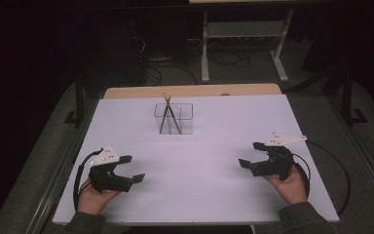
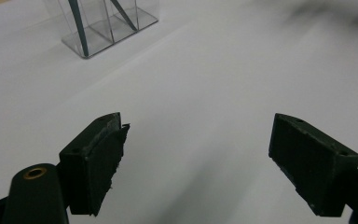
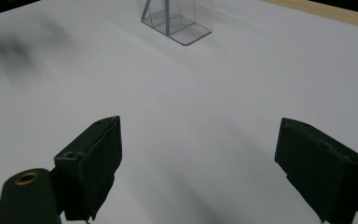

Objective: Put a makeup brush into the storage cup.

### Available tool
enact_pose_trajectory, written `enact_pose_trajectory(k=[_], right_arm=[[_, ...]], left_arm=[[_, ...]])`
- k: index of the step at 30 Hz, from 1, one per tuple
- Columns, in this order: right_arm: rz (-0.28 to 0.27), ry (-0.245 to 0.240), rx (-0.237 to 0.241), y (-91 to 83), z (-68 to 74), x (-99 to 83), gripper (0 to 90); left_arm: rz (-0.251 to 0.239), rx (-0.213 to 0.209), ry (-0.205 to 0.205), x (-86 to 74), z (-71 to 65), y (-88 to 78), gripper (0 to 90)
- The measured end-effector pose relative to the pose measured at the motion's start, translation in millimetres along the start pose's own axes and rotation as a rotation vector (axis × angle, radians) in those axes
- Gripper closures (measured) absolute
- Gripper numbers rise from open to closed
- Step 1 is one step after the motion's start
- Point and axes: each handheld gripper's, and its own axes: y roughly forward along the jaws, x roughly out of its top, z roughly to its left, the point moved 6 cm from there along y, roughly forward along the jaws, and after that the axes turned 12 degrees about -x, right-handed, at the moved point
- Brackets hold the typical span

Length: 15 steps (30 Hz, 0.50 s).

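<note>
Now the left tool sits at about 8 o'clock on the white worktop, held in a hand that comes in from the near edge. Its jaws are spread wide with nothing between them, and in the left gripper view bare worktop shows in the gap. The right tool sits at about 4 o'clock in the other hand, jaws likewise spread and empty, as the right gripper view confirms. Both point inward, toward the middle, and are well apart from each other. At 12 o'clock, near the far edge, stands a clear box with a divider. Two thin sticks lean inside it, crossing near their orange tops. The box is well apart from both tools and appears at the top of each gripper view.
</note>
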Motion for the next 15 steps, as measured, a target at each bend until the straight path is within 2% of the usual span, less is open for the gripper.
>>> enact_pose_trajectory(k=[9, 15], right_arm=[[0.000, 0.013, -0.006, -6.0, -0.5, -12.9, 14.0], [0.002, 0.014, -0.014, -10.1, 0.7, -17.5, 14.0]], left_arm=[[-0.021, 0.013, -0.010, -0.1, 0.7, -1.7, 17.3], [-0.017, 0.014, -0.013, -2.1, 1.5, -1.2, 17.4]])
